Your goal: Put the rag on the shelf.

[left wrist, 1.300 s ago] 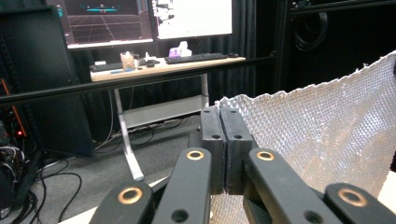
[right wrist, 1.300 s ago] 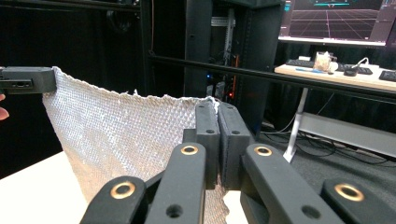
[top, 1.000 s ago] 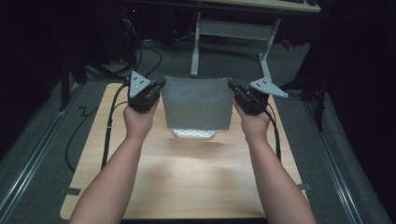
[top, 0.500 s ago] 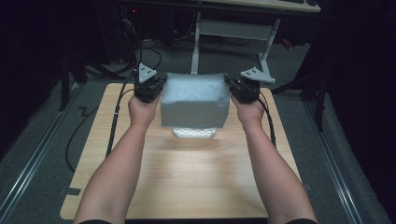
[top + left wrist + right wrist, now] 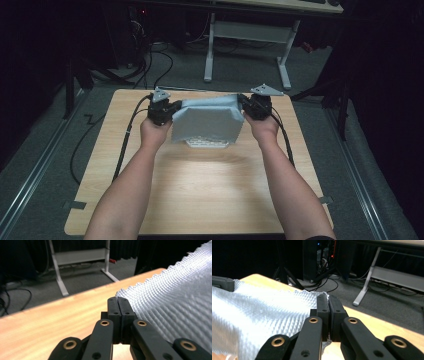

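- Both grippers pinch the grey waffle-weave cloth (image 5: 207,122) by its far corners above the wooden table (image 5: 200,190).
- Left gripper (image 5: 167,111) clamped tight.
- Right gripper (image 5: 250,106) likewise.

The room is dim and falls to near black at the edges, while light from above brightens the worktop (image 5: 200,190), with a pale glare patch at its centre. The grey cloth (image 5: 207,122) casts a soft shadow beneath it. In both gripper views the near black jaws look slightly soft and the background is dark and grainy.
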Motion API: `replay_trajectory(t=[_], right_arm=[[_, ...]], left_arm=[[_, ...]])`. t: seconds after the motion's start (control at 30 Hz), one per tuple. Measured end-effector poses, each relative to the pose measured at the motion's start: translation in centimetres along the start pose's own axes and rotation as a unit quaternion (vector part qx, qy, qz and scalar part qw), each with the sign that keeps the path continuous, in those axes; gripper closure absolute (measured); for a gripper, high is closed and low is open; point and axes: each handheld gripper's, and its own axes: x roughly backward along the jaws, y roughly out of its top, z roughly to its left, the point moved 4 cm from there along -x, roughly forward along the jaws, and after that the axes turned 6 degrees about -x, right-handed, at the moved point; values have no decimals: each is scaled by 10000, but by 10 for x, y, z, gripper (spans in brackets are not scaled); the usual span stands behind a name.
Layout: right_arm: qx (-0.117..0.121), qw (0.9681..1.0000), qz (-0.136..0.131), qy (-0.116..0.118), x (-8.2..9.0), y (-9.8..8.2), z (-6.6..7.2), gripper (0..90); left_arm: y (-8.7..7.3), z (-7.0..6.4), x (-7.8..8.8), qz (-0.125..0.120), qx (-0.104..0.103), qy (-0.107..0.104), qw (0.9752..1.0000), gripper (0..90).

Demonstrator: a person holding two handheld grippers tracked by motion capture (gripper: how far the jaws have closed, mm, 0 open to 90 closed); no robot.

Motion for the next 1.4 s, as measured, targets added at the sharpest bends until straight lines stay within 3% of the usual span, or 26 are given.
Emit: replay_trajectory(t=[0.33, 0.73, 0.83, 0.9, 0.97, 1.4], right_arm=[[-153, 9996, 202, 99, -5, -34, 0, 889], [-274, 9986, 426, 139, -11, -60, -2, 885], [-285, 9986, 426, 152, -12, -61, -1, 850], [-306, 9985, 432, 102, -12, -60, -2, 795], [-327, 9986, 396, 95, -11, -58, -3, 762], [-264, 9995, 188, 32, 9, -41, -13, 718]], left_arm=[[-22, -10, -4, 98, 174, -216, 9996, 900], [-41, -15, -7, 164, 296, -276, 9990, 899], [-42, -14, -4, 143, 308, -275, 9990, 872], [-41, -12, -2, 142, 337, -218, 9991, 770], [-40, -9, 2, 142, 349, -150, 9992, 727], [-35, 18, 33, 8, 562, 176, 9983, 664]])
